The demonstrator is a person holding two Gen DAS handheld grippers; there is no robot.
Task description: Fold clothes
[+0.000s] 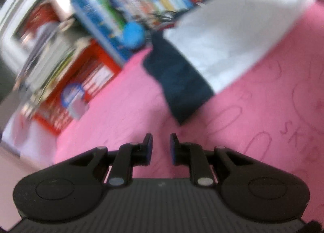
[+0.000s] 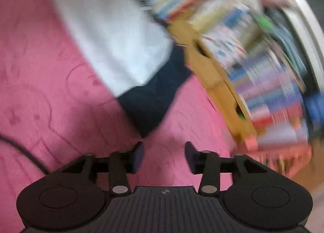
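Pink bedspread (image 1: 121,99) underfoot of everything, embossed with looping outlines and small letters, spread flat across both views. Beyond its far edge, a long row of colourful books (image 1: 129,4), spines tilted and smeared by blur, titles unreadable. Red box (image 1: 89,83) with a round blue label leaning at the row's left end. Brown cardboard box (image 2: 218,83) lying against the books in the right wrist view. White frame (image 2: 303,22) curving along the outer edge behind the books. Soft, even daylight, no hard shadows.
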